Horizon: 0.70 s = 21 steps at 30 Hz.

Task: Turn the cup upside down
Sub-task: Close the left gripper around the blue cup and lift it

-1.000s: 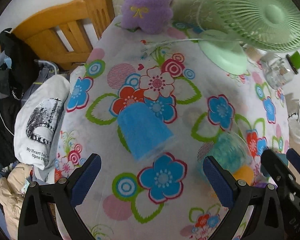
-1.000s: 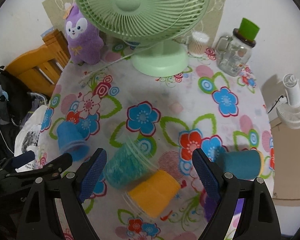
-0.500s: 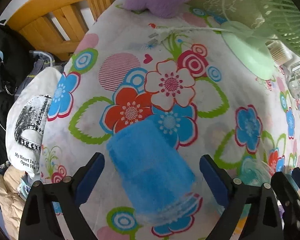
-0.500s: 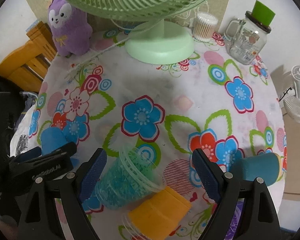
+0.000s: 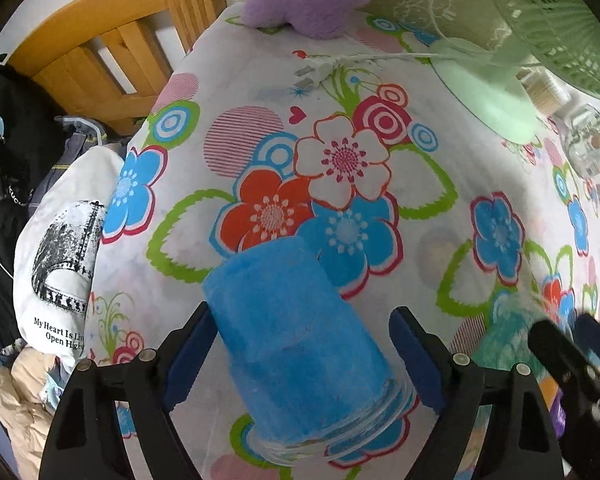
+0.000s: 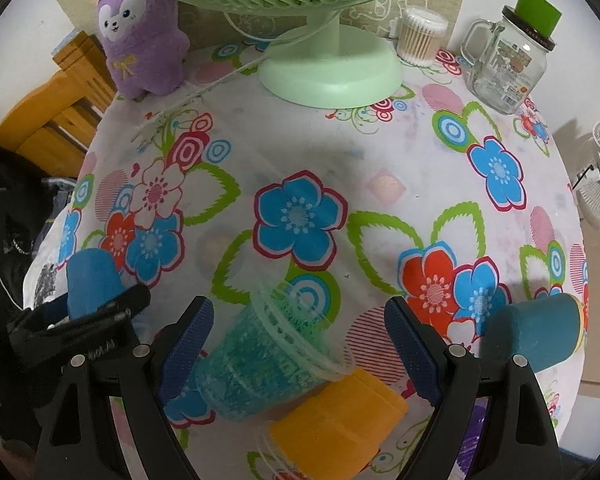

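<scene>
In the left wrist view, our left gripper stands wide, fingers flanking the blue cup, which lies mouth toward us at about 6 o'clock on the floral tablecloth; we cannot tell whether the pads touch it.

In the right wrist view, our right gripper is spread wide around the teal cup on its side, with the orange cup at its 5 o'clock, seemingly touching. We judge that closing off-centre could roll the teal cup away or drag the orange one.
</scene>
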Each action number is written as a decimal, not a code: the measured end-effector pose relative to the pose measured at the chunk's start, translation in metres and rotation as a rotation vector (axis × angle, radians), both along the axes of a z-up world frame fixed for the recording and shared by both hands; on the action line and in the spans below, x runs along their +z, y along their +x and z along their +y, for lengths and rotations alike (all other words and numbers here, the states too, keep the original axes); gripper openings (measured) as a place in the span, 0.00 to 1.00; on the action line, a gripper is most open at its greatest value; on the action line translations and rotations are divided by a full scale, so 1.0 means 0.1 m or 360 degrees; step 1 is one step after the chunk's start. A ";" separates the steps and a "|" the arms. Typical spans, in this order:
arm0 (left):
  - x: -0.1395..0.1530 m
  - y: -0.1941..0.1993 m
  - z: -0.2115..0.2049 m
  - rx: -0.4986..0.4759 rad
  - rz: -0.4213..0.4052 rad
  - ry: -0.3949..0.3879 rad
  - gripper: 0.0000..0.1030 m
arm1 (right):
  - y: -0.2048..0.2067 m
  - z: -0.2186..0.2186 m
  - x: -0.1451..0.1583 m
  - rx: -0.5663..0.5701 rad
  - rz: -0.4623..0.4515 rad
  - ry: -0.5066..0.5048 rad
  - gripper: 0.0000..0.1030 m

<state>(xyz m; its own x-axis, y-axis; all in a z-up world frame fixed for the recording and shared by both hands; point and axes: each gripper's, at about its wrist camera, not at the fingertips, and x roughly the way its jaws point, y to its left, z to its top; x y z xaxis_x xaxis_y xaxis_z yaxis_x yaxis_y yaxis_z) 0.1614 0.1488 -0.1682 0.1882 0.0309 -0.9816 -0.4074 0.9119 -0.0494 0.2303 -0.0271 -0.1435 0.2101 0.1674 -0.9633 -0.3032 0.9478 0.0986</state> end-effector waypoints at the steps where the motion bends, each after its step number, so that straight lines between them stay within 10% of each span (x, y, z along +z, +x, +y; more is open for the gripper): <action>1: 0.01 -0.04 -0.01 -0.0015 0.0011 -0.0012 0.75 | -0.01 0.01 0.01 0.0002 -0.0001 0.0002 0.87; 21: 0.06 -0.60 -0.37 -0.0257 -0.0003 -0.0039 0.75 | -0.49 0.01 0.07 0.0034 0.0002 0.0004 0.87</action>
